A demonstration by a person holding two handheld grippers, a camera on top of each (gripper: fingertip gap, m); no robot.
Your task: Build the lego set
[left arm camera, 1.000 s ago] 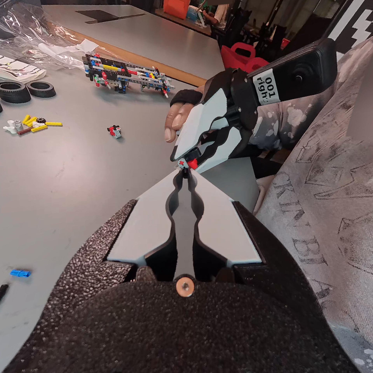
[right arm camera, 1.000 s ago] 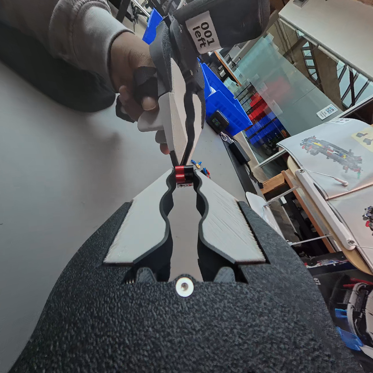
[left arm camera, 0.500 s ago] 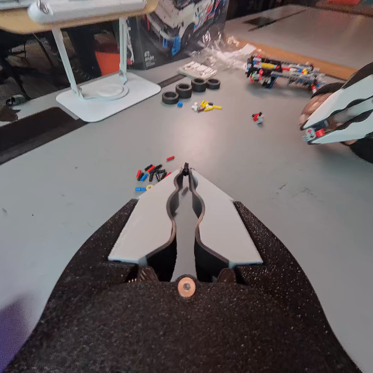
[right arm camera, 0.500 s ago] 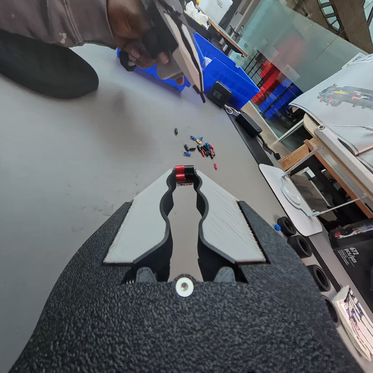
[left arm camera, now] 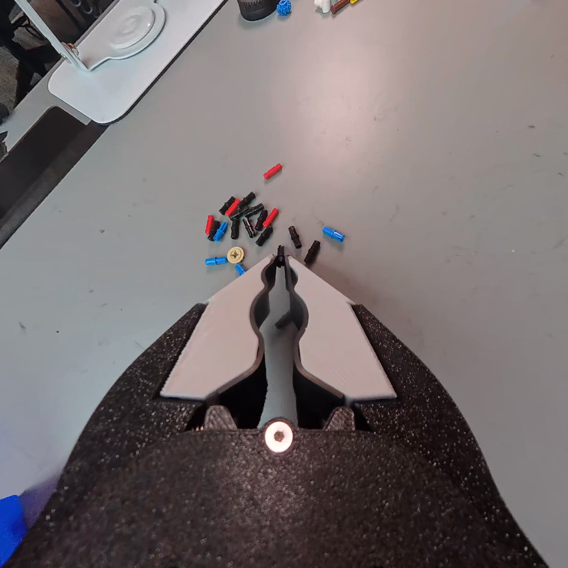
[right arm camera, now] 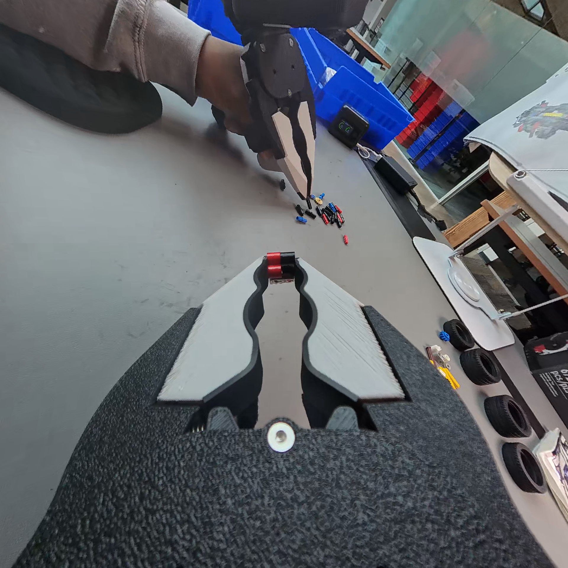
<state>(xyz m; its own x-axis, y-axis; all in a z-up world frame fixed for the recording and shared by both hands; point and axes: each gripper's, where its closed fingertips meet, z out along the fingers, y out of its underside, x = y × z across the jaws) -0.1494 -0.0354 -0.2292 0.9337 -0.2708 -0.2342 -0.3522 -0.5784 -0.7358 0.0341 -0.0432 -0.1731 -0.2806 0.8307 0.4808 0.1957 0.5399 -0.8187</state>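
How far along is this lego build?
Early, it seems. The right claw is shut on a small red and black assembly; the left claw pinches a black pin at the pin pile. Four tyres and the yellow pieces lie unused.

A scatter of small pins [left arm camera: 246, 219] is spread on the table [left arm camera: 430, 153], directly ahead of the left gripper [left arm camera: 280, 259], whose tips are held just above its near edge with one pin [left arm camera: 280, 252] pinched between them. A round disc piece [left arm camera: 235, 255] is found at the near left of the scatter, and a lone pin [left arm camera: 272, 171] is set apart beyond it. A stand base [left arm camera: 104, 76] is placed far left at the table's edge. In the right wrist view, four tyres [right arm camera: 504, 415] are lined along the right edge, with a few small parts [right arm camera: 442, 364] to their left. A small assembly [right arm camera: 280, 267] is clamped at the tips of the right gripper [right arm camera: 280, 261], well short of the scatter. Bins [right arm camera: 353, 89] are stacked behind the table.
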